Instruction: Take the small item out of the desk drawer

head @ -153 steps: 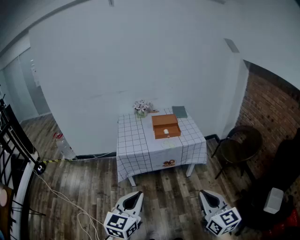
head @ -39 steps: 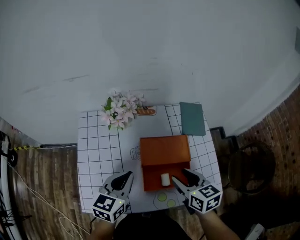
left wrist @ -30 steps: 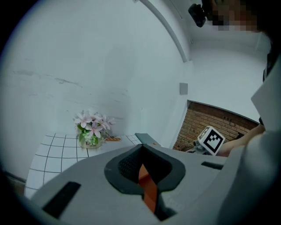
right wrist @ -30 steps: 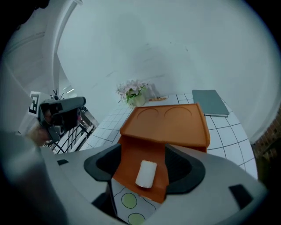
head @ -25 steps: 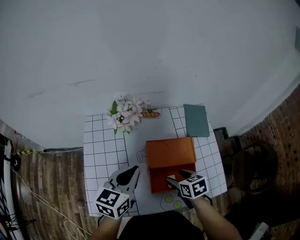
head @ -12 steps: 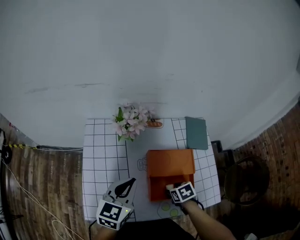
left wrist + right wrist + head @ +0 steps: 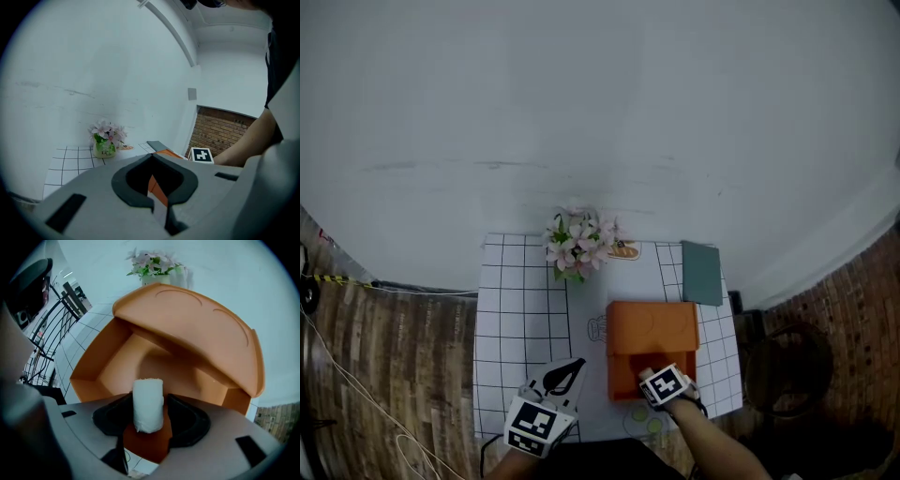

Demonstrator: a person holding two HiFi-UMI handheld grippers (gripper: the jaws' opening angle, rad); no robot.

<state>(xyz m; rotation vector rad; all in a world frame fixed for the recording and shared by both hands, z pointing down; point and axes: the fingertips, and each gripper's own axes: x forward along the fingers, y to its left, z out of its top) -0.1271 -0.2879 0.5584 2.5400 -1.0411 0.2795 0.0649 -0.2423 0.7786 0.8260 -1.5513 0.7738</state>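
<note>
Left gripper hovering off to the side, jaws together, holding nothing. Right gripper reaching into the open orange drawer, jaws clamping the small white roll inside. Grasp step underway; next probably calling for a straight lift clear.

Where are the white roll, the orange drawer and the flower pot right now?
white roll (image 7: 148,401): right gripper view, middle of its side.
orange drawer (image 7: 101,357): right gripper view, its left inner wall.
flower pot (image 7: 104,150): left gripper view, front of the pot.
</note>
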